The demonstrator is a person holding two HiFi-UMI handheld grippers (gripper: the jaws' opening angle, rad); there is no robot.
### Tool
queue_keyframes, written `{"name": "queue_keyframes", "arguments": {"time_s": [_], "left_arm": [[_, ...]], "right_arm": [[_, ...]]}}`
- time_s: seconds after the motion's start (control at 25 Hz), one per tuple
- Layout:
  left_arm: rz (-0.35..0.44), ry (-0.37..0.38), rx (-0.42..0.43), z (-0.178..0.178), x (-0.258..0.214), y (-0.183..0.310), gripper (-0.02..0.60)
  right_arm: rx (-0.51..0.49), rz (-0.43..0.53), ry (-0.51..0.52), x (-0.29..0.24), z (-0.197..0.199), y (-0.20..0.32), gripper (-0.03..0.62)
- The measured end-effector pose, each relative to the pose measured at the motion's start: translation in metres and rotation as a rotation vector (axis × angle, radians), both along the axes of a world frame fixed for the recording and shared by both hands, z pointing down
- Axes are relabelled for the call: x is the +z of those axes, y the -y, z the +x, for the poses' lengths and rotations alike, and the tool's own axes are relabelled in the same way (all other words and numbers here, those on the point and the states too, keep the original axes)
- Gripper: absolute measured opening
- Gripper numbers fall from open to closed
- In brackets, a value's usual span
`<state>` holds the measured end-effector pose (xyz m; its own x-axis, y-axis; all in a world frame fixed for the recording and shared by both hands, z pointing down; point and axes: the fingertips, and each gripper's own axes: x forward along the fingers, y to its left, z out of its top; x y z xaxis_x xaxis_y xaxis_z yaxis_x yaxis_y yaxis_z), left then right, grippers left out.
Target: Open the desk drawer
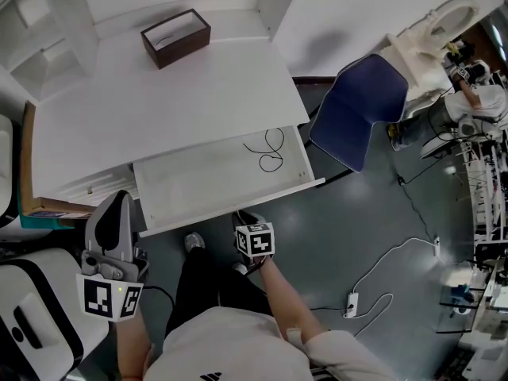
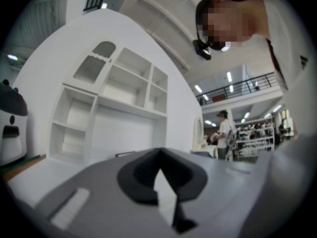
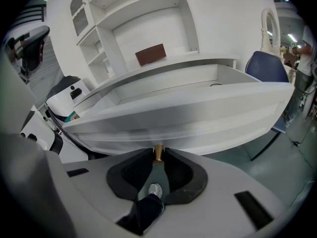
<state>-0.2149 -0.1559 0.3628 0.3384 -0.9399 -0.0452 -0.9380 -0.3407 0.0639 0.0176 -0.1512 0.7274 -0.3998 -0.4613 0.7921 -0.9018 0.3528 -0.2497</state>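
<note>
Plainly, the drawer stands pulled well out from the desk's front edge, close to the desk's front right corner, its white tray open to view. It is shallow and white all over, with a loop of thin black cable lying near its right wall. At the middle of its front panel a small brass knob sticks out, and the right gripper is clenched on that knob, one jaw tip on either side of it. The left gripper is held off past the drawer's left corner, its jaws closed together on nothing. A blue chair sits just beside the drawer's right front corner. Grey floor lies open in front of the drawer. A brown box rests near the desk's far edge
</note>
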Motion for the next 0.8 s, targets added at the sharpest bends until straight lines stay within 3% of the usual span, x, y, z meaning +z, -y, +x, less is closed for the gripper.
{"name": "queue_keyframes", "arguments": {"time_s": [0.48,0.56,0.6,0.8], "left_arm": [[0.027,0.020,-0.035,0.001,-0.012,-0.024,0.005],[0.035,0.017,-0.035,0.003,-0.016,-0.025,0.005],[0.040,0.015,-0.033,0.005,-0.019,-0.024,0.005],[0.070,0.006,0.001,0.023,-0.032,-0.021,0.005]], "right_arm": [[-0.037,0.002,-0.009,-0.004,0.005,-0.008,0.083],[-0.035,0.026,-0.001,-0.014,0.009,-0.010,0.054],[-0.030,0.045,0.003,-0.021,0.012,-0.009,0.002],[-0.049,0.174,0.040,-0.069,0.016,0.001,0.002]]}}
